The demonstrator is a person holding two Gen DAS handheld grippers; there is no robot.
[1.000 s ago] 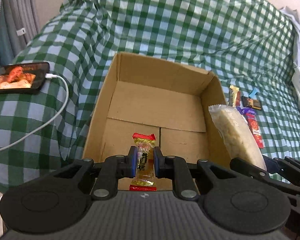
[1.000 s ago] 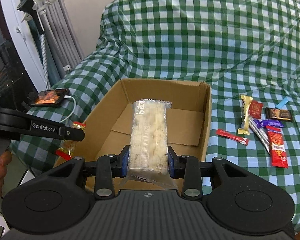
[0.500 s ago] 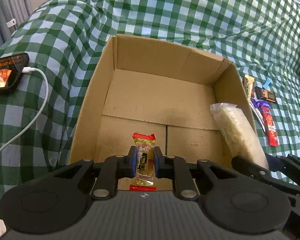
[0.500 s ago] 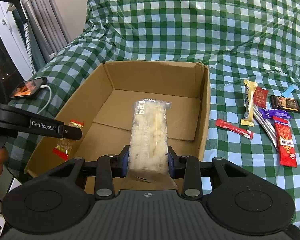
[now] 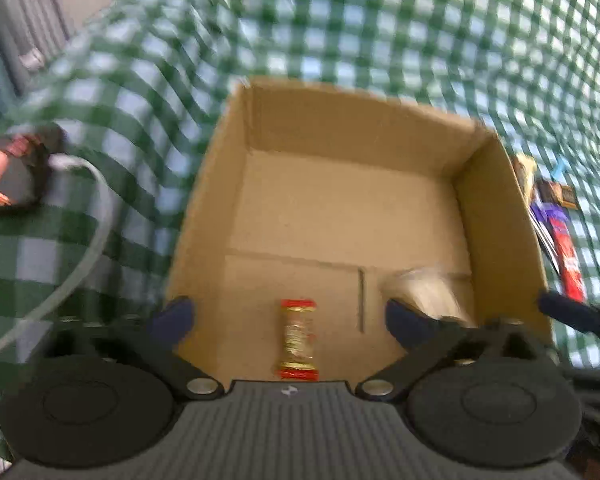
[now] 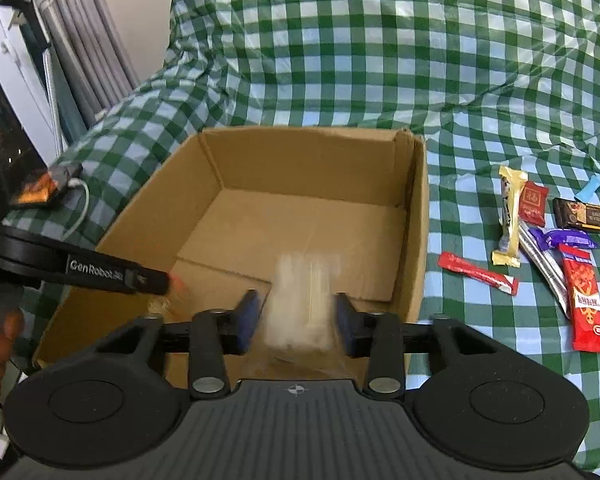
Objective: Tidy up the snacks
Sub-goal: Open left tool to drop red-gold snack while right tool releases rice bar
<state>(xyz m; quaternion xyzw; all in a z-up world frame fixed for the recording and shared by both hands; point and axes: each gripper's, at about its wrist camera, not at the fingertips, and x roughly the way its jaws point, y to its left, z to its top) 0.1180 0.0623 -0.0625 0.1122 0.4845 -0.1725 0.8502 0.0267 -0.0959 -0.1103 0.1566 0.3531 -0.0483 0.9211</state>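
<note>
Left gripper [image 5: 288, 316] opening, candy [image 5: 298, 340] loose inside box [image 5: 500, 216].

We see the clear rice-cracker pack [image 6: 302, 300] only as a blur above the cardboard box [image 6: 418, 216] floor; the phone [image 5: 8, 172] beside the box is edge-cropped.

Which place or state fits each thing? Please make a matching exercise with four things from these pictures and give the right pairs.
Things:
1. gold and red candy
2. long pale snack pack
3. phone
4. dark chocolate bar

Places or states:
A. lies on the checked cloth to the right of the cardboard box
B. between the wide-apart pads of the left gripper, over the box floor
C. lies left of the box, with a white cable plugged in
D. blurred, between the opening pads of the right gripper

Pairs: 1-B, 2-D, 3-C, 4-A
</note>
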